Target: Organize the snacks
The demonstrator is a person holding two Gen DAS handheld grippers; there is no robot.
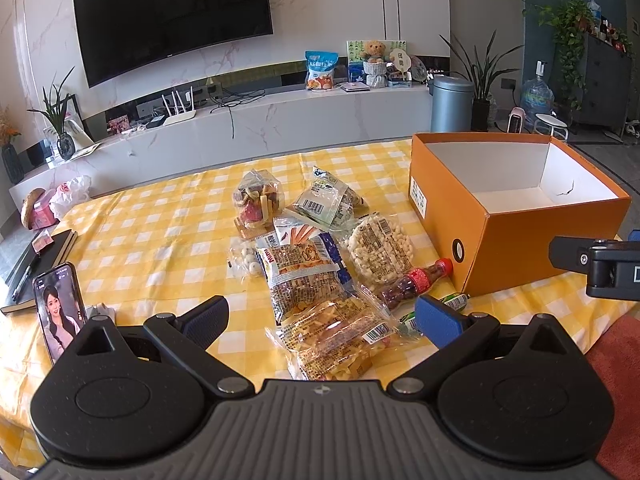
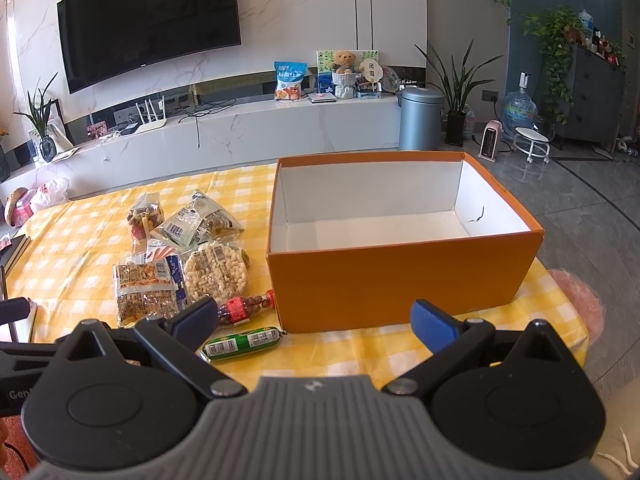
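no snack is in the orange box [image 2: 400,276] yet, so the job looks like it is just starting. the box is open on top and its white inside is bare.

going left to right on the surface [image 1: 160,232]: a dark notebook [image 1: 40,264] with a pen lies at the left edge, and a phone [image 1: 60,308] stands near it with its screen lit. the left tool [image 1: 320,320] hangs over the near end of the snacks [image 1: 304,256]. its two blue tips are spread wide and hold nothing. a clear bag of yellow sticks [image 1: 336,340] lies between the tips, but they are not touching it. past it are more bags in a loose pile, some lying on each other: a bag of peanuts [image 1: 300,284], a round rice cake pack [image 1: 380,248], a small bottle with a red cap [image 1: 416,284], and a green sausage [image 2: 240,342] just beside the box. the right tool [image 2: 316,320] faces the box, also spread wide and holding nothing.

i think the next move is to go down, pinch one bag and lift it into the box. the bags are thin and slippery, so a pinch near the middle may hold better.

the surface has a yellow and white checked cloth. behind it are a big dark tv [image 1: 172,12] on a white stone wall, a long white shelf with a teddy bear [image 1: 374,52], green plants, and a grey bin [image 1: 452,102].
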